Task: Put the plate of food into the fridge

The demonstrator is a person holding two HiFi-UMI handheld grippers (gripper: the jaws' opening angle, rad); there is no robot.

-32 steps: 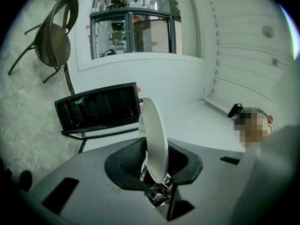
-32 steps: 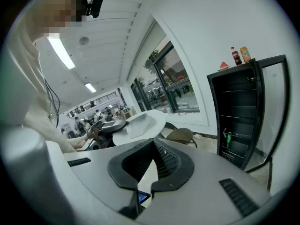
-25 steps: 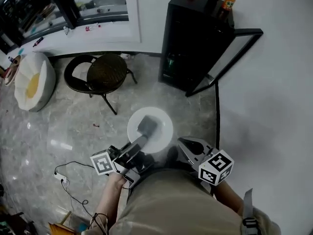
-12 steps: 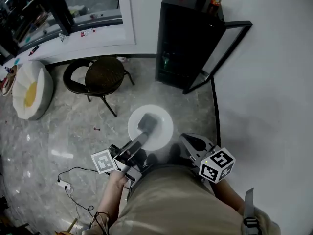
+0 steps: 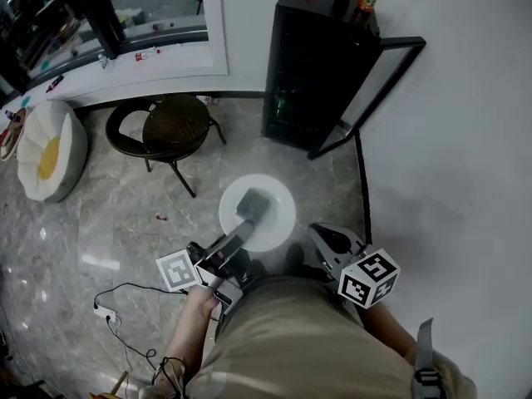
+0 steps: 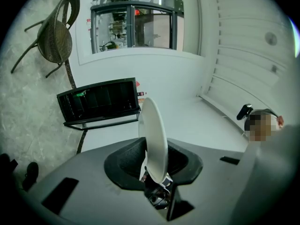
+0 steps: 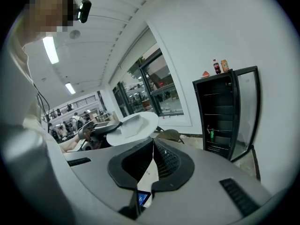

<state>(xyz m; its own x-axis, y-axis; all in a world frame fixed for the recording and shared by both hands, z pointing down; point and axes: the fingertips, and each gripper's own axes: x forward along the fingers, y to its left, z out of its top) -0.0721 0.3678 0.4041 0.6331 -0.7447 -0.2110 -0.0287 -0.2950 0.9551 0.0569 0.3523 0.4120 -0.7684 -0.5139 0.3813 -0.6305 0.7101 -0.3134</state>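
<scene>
Since earlier, fridge (image 5: 316,65) has drifted left. Our plate (image 5: 278,223): midair, short of open fridge, rim clamped in just-tightened left gripper (image 5: 239,235); right gripper (image 5: 324,239) closed, empty. We judge it rigid, breakable, slick; hold rim level.

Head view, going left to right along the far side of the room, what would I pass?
white cushion with a yellow patch → dark round chair → black fridge → its open glass door

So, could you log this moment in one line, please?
left gripper: shut on plate | right gripper: shut, empty | fridge: door open | plate: outside fridge
</scene>
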